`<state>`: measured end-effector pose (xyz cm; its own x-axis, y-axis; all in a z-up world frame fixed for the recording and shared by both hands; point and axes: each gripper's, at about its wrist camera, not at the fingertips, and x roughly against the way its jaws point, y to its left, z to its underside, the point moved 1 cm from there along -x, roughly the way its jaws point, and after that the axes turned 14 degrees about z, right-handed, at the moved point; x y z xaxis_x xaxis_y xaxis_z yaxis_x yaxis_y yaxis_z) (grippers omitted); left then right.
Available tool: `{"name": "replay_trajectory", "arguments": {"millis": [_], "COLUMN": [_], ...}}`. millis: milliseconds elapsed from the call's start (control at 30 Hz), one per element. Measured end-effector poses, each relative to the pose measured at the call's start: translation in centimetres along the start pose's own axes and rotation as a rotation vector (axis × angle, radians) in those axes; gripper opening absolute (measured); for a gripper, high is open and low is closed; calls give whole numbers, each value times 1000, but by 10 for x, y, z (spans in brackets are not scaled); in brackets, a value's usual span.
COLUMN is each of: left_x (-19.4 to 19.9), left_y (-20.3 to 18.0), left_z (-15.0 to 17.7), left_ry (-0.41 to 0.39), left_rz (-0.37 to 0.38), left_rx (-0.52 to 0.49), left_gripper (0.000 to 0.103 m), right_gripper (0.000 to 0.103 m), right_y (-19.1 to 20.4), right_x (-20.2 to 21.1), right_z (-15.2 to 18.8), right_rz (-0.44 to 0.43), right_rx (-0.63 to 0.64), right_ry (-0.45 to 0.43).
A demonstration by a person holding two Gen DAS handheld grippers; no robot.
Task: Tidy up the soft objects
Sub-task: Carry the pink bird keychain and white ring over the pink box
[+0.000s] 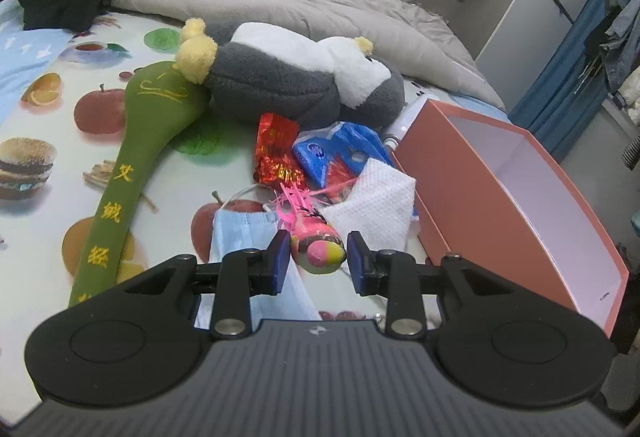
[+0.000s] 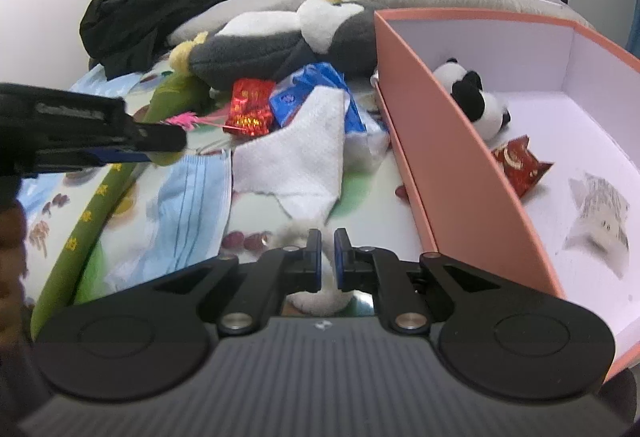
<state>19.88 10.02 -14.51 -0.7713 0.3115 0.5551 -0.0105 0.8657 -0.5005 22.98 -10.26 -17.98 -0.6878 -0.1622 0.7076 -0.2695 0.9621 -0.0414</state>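
**2 grippers, 1 salmon-pink cardboard box to fill**

We hold a pink-and-yellow feathered toy (image 1: pixel 318 251) in our left gripper (image 1: pixel 318 261), jaws narrow around it. Our right gripper (image 2: pixel 327 257) pinches a white fluffy cloth (image 2: pixel 298 161). We carry both over the box (image 2: pixel 456 173) wall, clear of the blue face mask (image 1: pixel 244 233) and grey-and-white plush penguin (image 1: pixel 296 77).

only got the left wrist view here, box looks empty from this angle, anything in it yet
Observer: Yes. A panda plush lies in the pink box, near its far end.
Operator: anything else in there
Observer: A red snack packet in front of the panda, and a pale crumpled wrapper nearer the camera.
Operator: what is the right claw doing
Observer: The right claw is shut on the white cloth.
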Motion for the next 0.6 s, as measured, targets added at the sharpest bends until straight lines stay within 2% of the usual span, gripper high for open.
{"name": "replay_trajectory", "arguments": {"millis": [100,167,200,500,533,600], "left_x": [5,7,8,11,10,9], "left_y": [1,1,1,-3,-3,-5], "left_z": [7,12,14,34,36,39], "left_ry": [8,13,16,50,54,62], "left_rz": [-1,-1,0,1,0,-3], "left_rx": [0,2,4,1,-1,-8], "left_gripper": [36,36,36,36,36,36], "right_gripper": [20,54,58,58,57,48], "right_y": [-2,0,1,17,19,22], "right_x": [-2,-6,-7,-24,-27,-27], "right_z": [5,7,7,19,22,25], "right_rz": [-21,-21,-21,-22,-21,-10], "right_rx": [-19,-19,-16,90,108,138], "right_ry": [15,30,27,19,27,11]}}
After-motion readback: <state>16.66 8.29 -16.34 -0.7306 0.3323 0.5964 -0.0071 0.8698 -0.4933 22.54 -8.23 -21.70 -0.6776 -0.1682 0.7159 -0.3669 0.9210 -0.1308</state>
